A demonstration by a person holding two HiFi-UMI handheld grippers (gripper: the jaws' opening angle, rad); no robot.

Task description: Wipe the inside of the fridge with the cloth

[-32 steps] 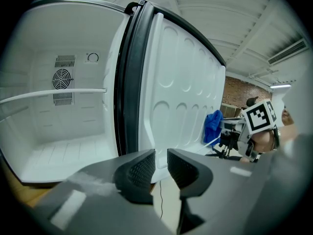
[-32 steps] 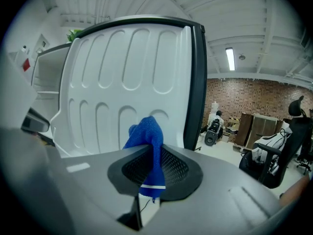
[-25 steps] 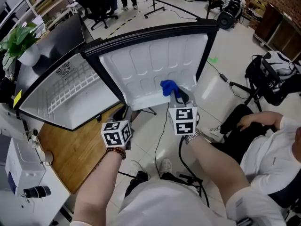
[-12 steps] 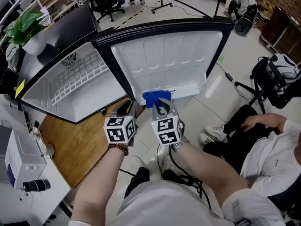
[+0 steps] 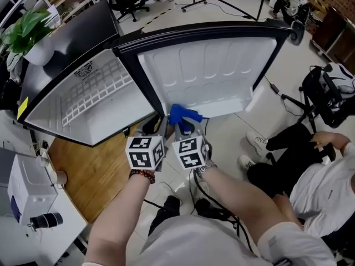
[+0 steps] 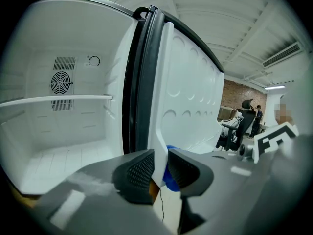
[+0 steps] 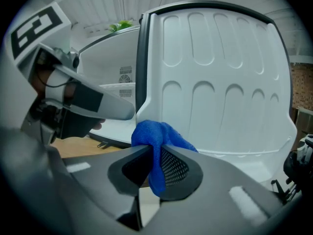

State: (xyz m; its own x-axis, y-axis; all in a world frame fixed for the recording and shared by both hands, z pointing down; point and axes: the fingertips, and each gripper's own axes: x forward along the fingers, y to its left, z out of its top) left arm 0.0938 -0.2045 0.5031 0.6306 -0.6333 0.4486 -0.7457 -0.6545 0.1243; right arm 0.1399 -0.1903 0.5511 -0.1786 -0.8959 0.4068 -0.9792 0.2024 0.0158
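Observation:
The white fridge [image 5: 94, 107] stands open, its door [image 5: 211, 73] swung wide to the right. My right gripper [image 5: 186, 127] is shut on the blue cloth [image 5: 180, 114], low by the door's hinge-side corner; in the right gripper view the cloth [image 7: 154, 136] bunches above the right gripper [image 7: 155, 163]. My left gripper [image 5: 157, 127] is close beside it. In the left gripper view the left gripper [image 6: 160, 169] has the door's lower edge [image 6: 157, 160] in its gap. Its jaws have just been opening, and the cloth [image 6: 170, 176] shows past that edge.
The fridge interior [image 6: 58, 131] has one shelf [image 6: 54, 100] and a fan grille [image 6: 59, 82]. A wooden surface [image 5: 91, 176] lies under the fridge. A seated person [image 5: 316, 176] and a black bag [image 5: 333, 96] are at the right. A plant [image 5: 25, 35] stands at upper left.
My right gripper has carried the cloth left and down along the door, from its middle to the hinge-side corner beside the left gripper. The left gripper has stayed where it was.

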